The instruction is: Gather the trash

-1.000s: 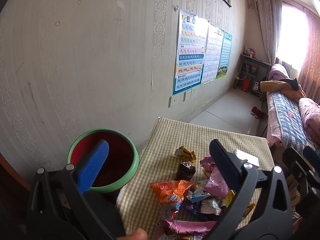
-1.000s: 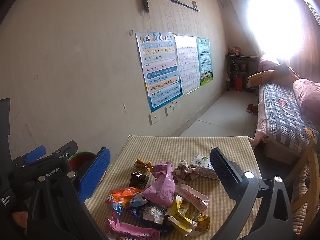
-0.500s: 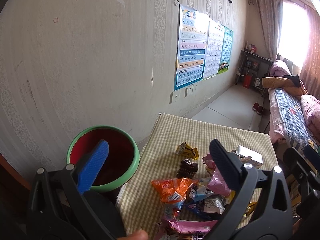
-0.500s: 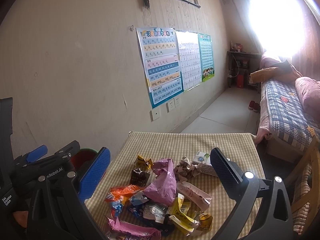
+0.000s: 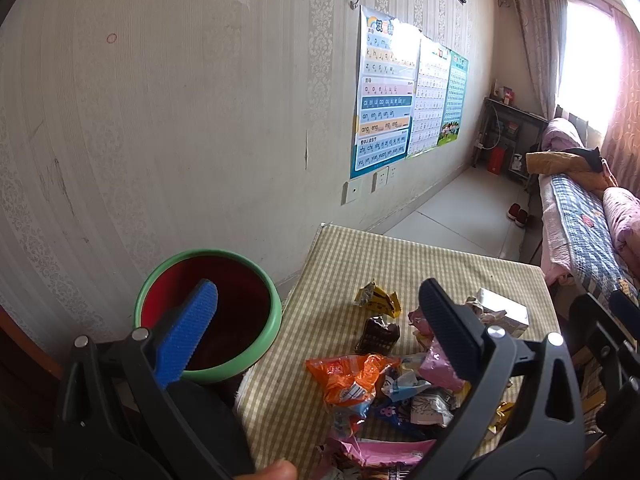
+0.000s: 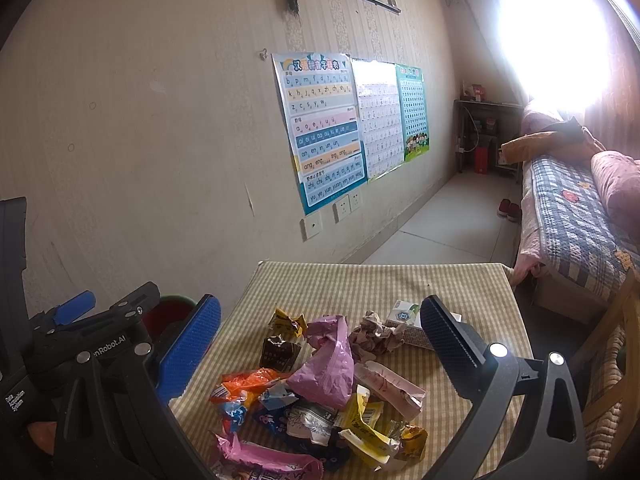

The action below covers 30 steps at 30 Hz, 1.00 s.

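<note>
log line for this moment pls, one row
phase: before first pick | left tongs: open, empty | right tongs: open, empty | wrappers: piled on table | bin: left of table

I see glossy, crinkled foil wrappers (image 6: 320,376) on a matt checked cloth (image 6: 360,284). The bin (image 5: 256,356) looks like smooth plastic; my finger pads (image 6: 188,350) are ribbed, matt blue rubber.

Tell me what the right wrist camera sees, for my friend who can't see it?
A pile of crumpled snack wrappers lies on a checked table between the open right gripper fingers. A purple bag sits on top; the left gripper shows at left.
</note>
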Each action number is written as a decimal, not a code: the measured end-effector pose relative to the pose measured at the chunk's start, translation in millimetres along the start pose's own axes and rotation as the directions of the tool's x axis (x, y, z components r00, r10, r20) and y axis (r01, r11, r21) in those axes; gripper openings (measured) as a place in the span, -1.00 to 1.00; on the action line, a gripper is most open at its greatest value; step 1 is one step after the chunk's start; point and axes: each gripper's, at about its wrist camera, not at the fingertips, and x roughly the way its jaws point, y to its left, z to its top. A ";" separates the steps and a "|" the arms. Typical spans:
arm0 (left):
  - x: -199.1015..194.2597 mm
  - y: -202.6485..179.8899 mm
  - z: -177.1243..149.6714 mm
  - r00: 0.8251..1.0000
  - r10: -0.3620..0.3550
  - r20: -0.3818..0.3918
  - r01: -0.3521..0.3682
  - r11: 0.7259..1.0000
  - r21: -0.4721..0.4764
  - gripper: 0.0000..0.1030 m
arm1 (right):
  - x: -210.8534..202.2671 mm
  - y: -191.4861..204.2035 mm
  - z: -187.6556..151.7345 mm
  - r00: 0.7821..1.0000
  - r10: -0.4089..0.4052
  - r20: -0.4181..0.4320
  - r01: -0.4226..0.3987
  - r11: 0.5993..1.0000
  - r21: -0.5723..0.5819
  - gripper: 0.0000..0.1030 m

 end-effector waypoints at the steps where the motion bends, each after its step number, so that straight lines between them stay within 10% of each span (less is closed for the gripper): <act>1: 0.0 0.1 0.0 1.000 -0.001 0.000 0.001 1.000 -0.001 0.92 | -0.3 -0.2 -0.4 1.000 0.000 0.000 0.000 1.000 0.001 0.87; 30: 8.8 10.7 -13.1 1.000 0.006 -0.014 -0.005 0.998 0.061 0.92 | 10.3 -10.5 -12.4 0.999 -0.018 -0.045 0.018 1.000 -0.008 0.87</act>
